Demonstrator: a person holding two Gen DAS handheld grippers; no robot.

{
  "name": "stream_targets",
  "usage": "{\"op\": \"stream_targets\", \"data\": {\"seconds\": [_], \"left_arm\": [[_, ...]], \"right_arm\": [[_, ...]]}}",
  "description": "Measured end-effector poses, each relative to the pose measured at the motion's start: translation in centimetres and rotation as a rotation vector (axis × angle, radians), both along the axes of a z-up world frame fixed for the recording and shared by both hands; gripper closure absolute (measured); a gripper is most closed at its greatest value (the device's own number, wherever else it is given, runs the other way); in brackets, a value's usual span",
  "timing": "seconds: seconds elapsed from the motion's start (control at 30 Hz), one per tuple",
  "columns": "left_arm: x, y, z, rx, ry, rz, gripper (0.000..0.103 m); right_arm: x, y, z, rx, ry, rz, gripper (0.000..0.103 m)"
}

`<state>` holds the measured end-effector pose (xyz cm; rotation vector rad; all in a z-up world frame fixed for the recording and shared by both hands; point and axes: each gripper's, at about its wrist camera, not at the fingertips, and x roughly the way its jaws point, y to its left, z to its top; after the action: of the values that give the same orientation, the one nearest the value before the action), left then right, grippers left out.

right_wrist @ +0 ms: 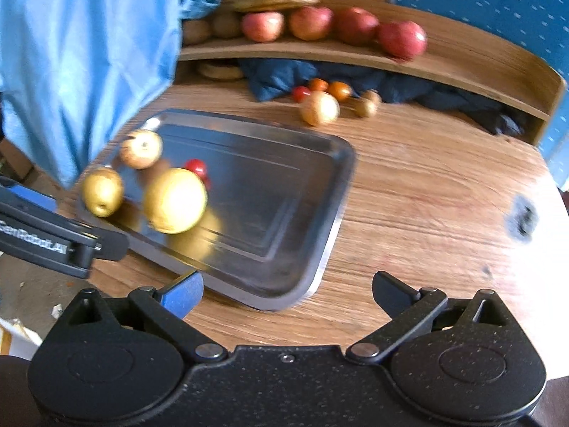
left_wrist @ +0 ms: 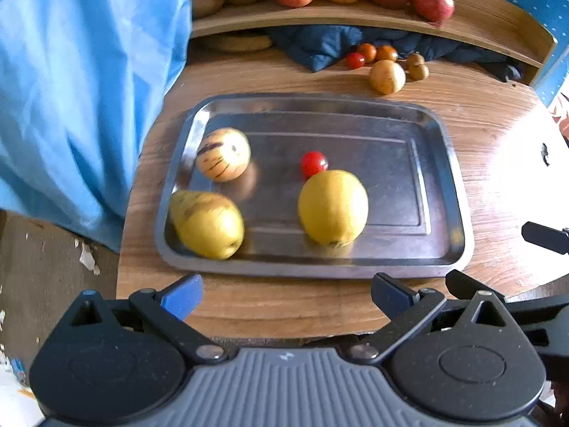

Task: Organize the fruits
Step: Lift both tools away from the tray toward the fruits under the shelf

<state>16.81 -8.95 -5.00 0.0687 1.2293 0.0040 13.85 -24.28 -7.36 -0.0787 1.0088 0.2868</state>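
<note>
Both jaws spread, empty, near tray (left_wrist: 451,192) holding 4 fruits beside blue cloth (left_wrist: 89,89).

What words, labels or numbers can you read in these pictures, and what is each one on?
"GenRobot.AI": white print on the side of the left gripper's black body, seen in the right wrist view; blurred, so the first letters are uncertain.
A small white mark on the grey housing in the left wrist view: a logo, too small to read.
Nothing legible on the tray, the fruit or the shelf.
</note>
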Motion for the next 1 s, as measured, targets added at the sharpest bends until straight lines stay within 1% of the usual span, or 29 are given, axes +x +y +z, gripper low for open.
{"op": "stream_targets", "data": {"seconds": [0.27,0.53,0.73,1.0], "left_arm": [[1.4,-2.1,0.1,0.003,-0.015,-0.064,0.001],[3.2,-3.5,0.0,0.003,-0.021,-0.101,0.001],[5.2,-3.6,0.2,-0.004,-0.039,-0.099,0.001],[8.6,-3.0,-0.2,-0.01,-0.035,-0.08,0.001]], "right_arm": [[0.4,-2.0,-0.2,-0.022,-0.003,-0.078,0.001],[1.8,-3.3,-0.2,-0.029,-0.005,-0.118,0.001],[3.6,-3.6,-0.1,-0.028,-0.019,-0.13,0.001],[6.6,-3.5,-0.4,-0.026,-0.028,-0.141,0.001]]}}
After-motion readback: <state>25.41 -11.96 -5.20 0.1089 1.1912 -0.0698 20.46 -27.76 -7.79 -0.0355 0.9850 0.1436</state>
